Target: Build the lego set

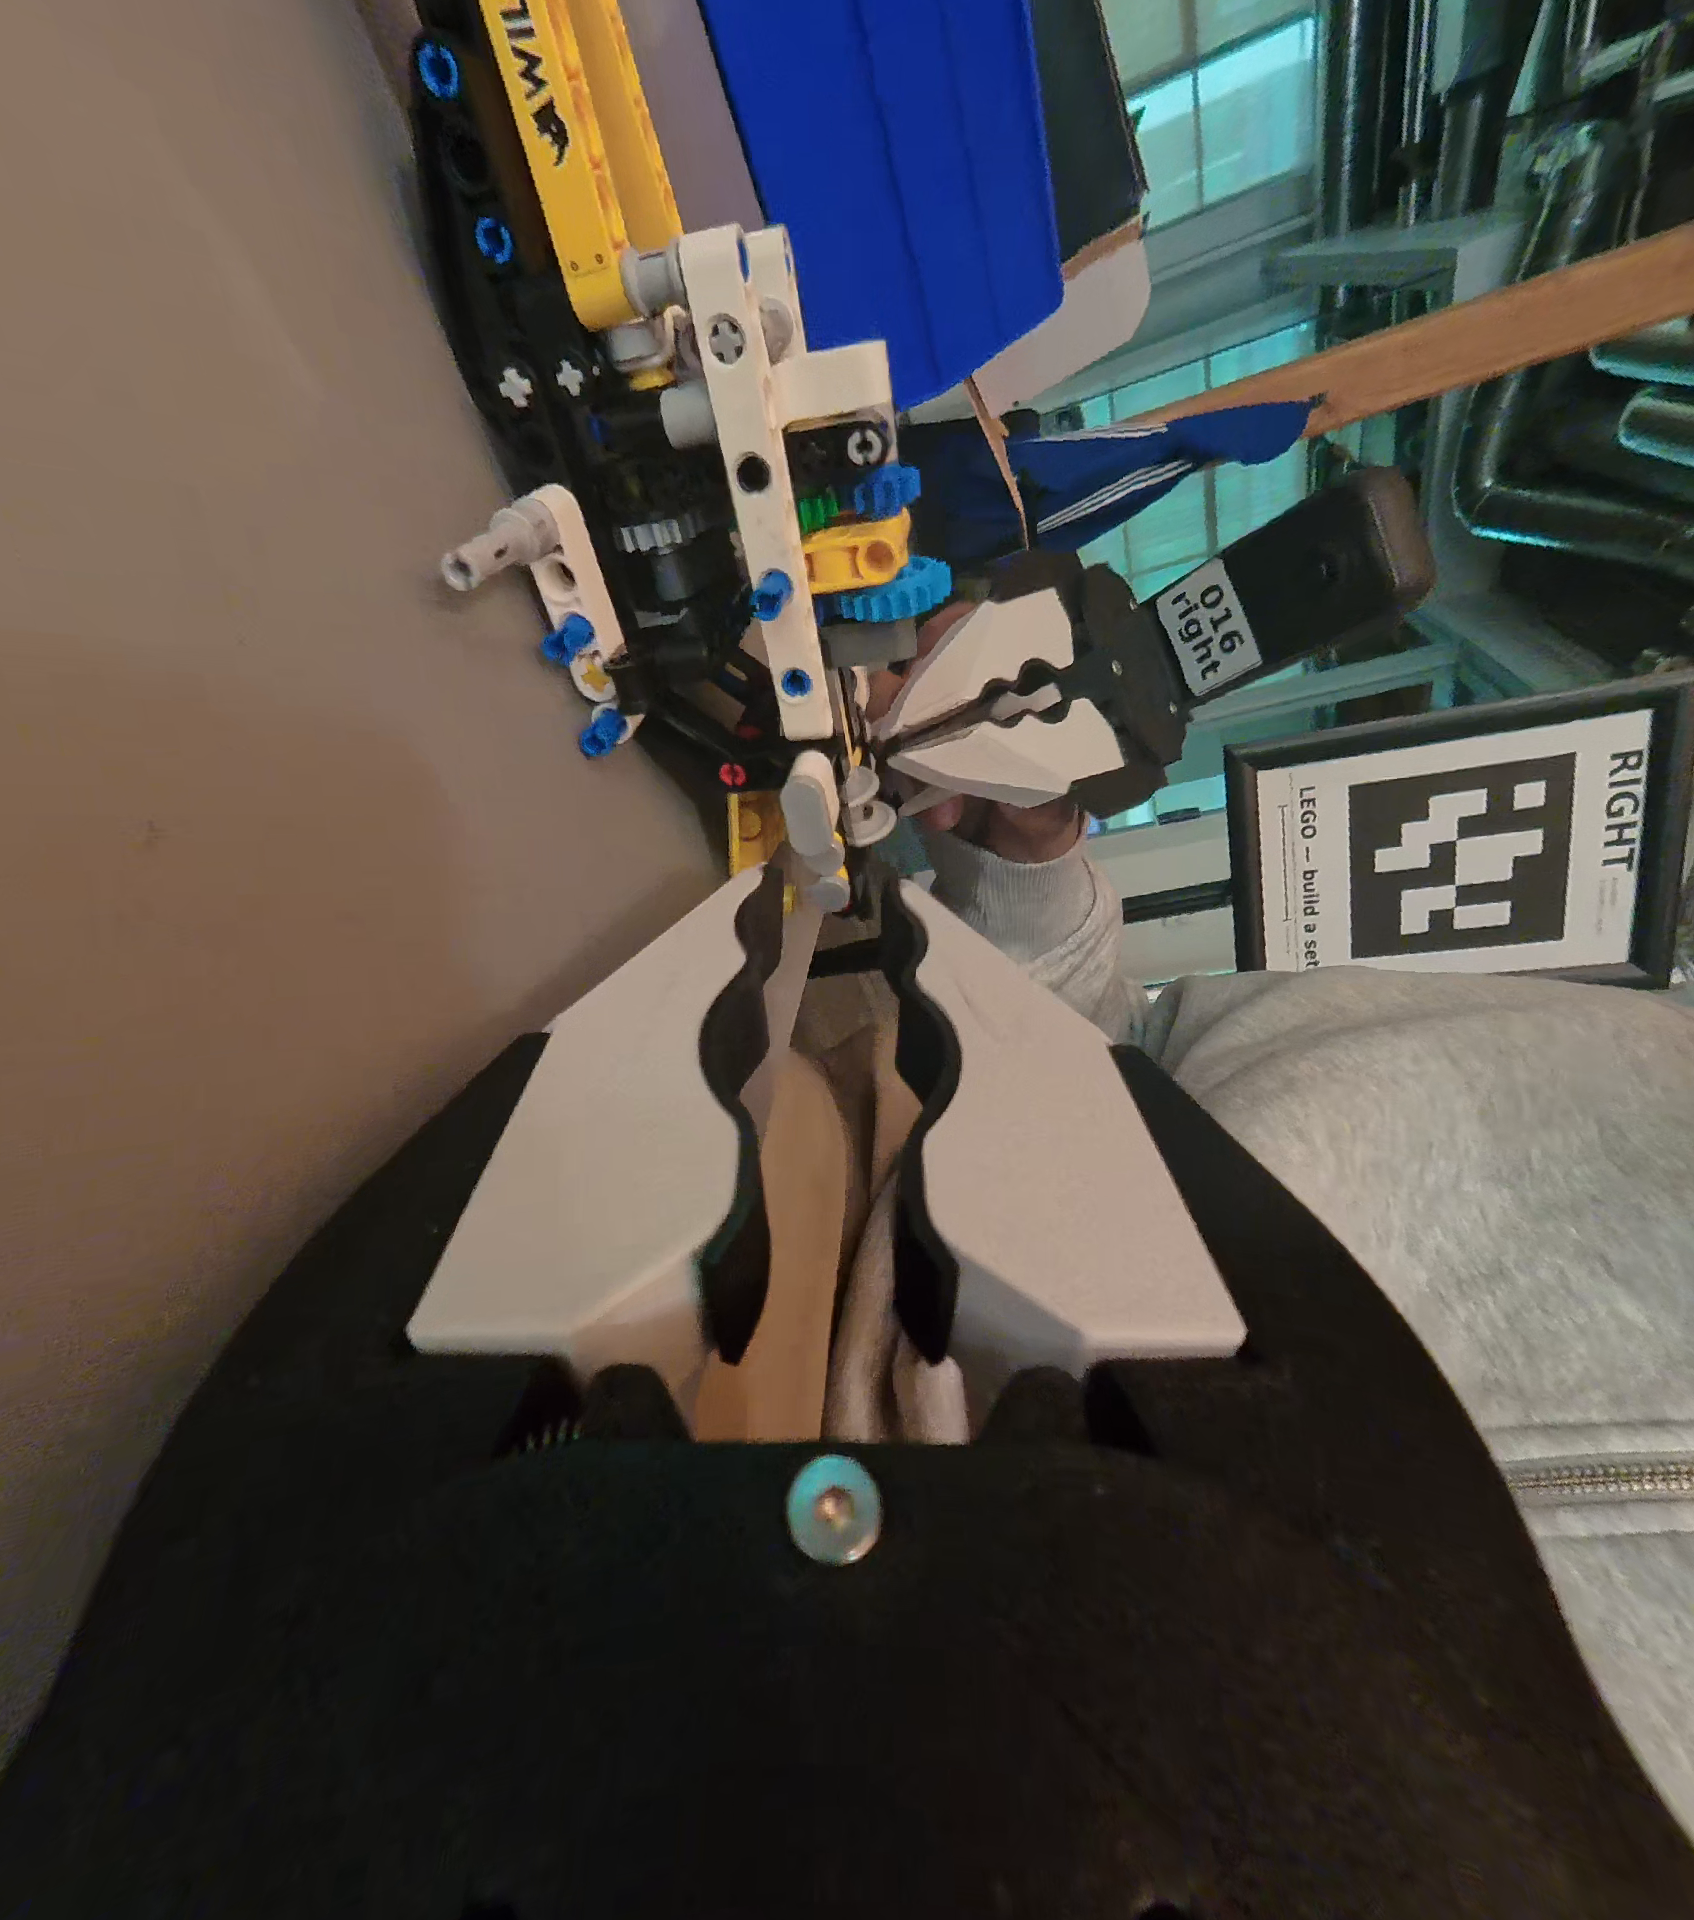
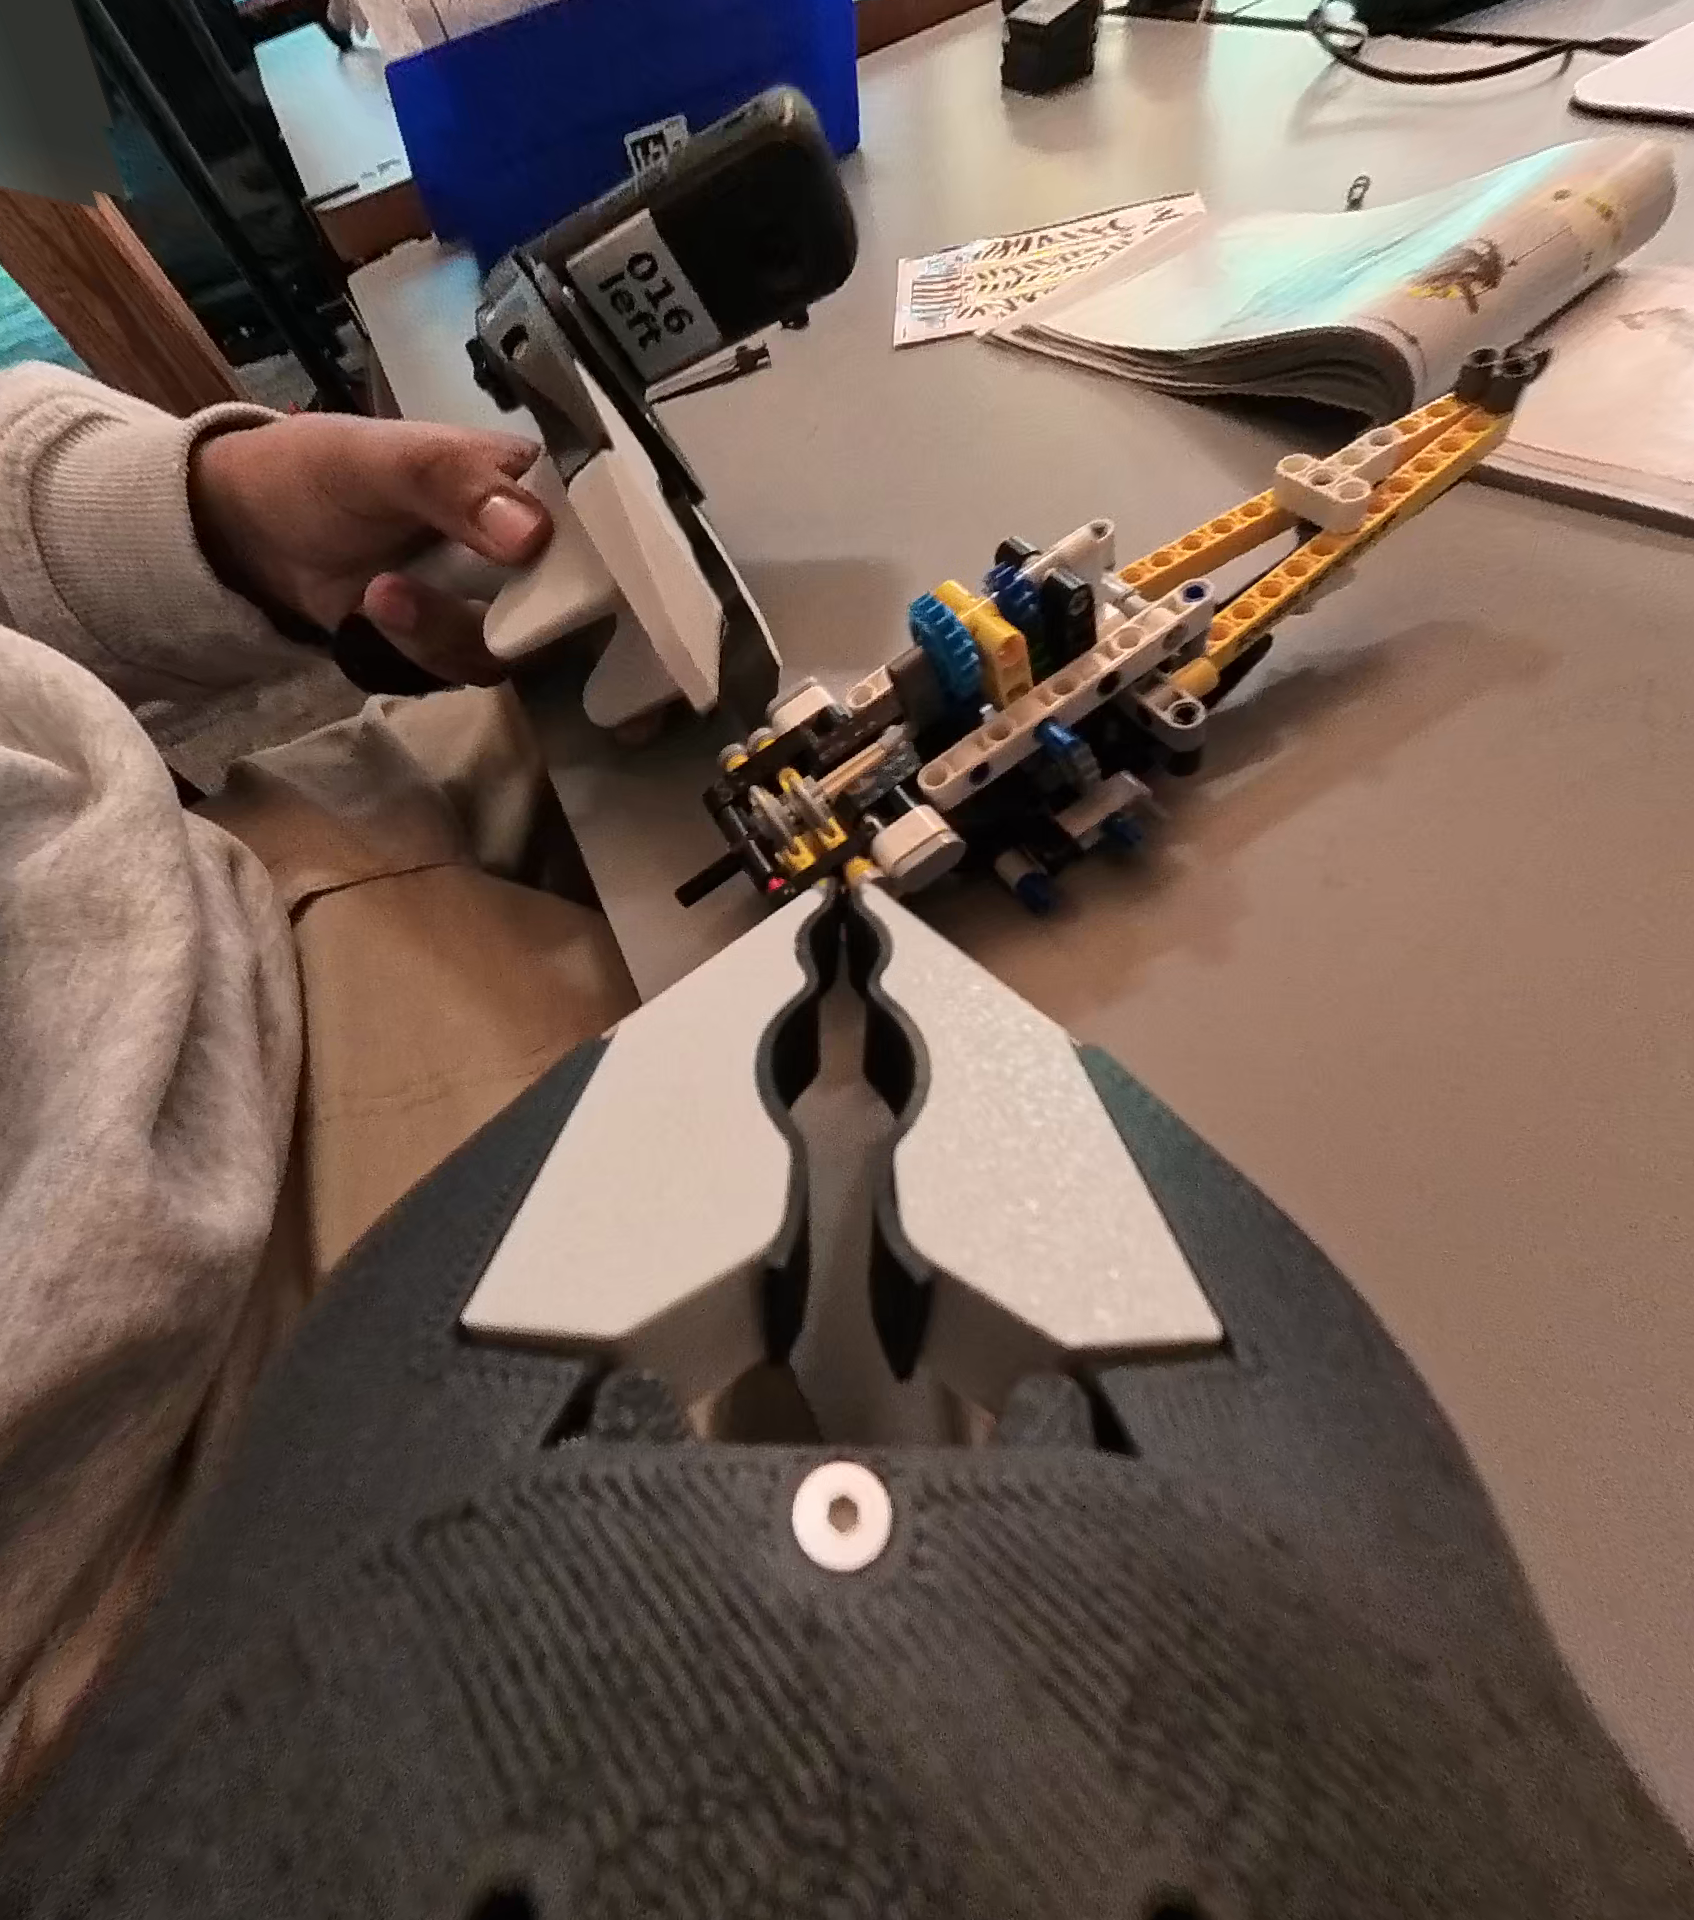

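Observation:
The lego model (image 2: 1051,707), a black, white and yellow build with blue gears and a long yellow boom, lies on the grey table (image 2: 1342,1039) near its front edge. In the left wrist view it (image 1: 749,488) reaches up and away from me. My left gripper (image 1: 829,894) is closed around the model's near end, with parts between its tips. It also shows in the right wrist view (image 2: 755,696), held by a hand. My right gripper (image 2: 848,896) is shut, with its tips touching the same end from the side, and it shows in the left wrist view (image 1: 893,750). Whether it pinches a small part is hidden.
An open instruction booklet (image 2: 1342,291) and a sticker sheet (image 2: 1040,270) lie behind the model. A blue box (image 2: 562,114) stands at the back left. A framed marker sign (image 1: 1456,842) stands beyond the right gripper. The person's grey sleeve (image 2: 43,831) and lap lie along the table edge.

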`<state>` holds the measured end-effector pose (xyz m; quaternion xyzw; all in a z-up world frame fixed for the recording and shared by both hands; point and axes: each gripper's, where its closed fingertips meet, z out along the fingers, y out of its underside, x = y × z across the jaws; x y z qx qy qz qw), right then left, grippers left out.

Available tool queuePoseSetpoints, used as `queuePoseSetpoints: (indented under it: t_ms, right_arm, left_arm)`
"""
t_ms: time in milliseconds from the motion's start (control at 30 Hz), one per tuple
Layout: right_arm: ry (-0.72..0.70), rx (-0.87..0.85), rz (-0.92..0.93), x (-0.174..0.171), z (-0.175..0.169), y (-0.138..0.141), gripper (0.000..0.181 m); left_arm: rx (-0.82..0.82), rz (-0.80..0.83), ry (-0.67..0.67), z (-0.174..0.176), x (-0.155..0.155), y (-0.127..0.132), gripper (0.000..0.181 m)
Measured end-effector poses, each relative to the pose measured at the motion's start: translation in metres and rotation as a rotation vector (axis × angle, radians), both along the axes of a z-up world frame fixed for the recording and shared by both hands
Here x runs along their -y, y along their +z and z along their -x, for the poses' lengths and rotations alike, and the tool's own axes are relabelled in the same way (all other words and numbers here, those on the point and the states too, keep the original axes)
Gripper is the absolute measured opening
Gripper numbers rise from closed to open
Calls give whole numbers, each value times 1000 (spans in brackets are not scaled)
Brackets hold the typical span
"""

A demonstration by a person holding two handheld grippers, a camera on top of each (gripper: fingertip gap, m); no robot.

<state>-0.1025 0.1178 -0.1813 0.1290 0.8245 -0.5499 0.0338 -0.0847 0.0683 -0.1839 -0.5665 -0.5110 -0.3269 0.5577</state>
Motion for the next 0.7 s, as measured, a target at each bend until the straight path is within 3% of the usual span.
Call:
queuePoseSetpoints:
  t_ms: [167,367,700]
  right_arm:
    - [-34,47,49,-2,6,6,5]
    - [-126,53,69,2,17,9,34]
    - [-239,444,143,5,24,3,32]
  left_arm:
    - [59,-21,10,3,1,-2,14]
    - [102,-44,9,5,0,-2,14]
    - [117,-48,23,6,-9,-2,6]
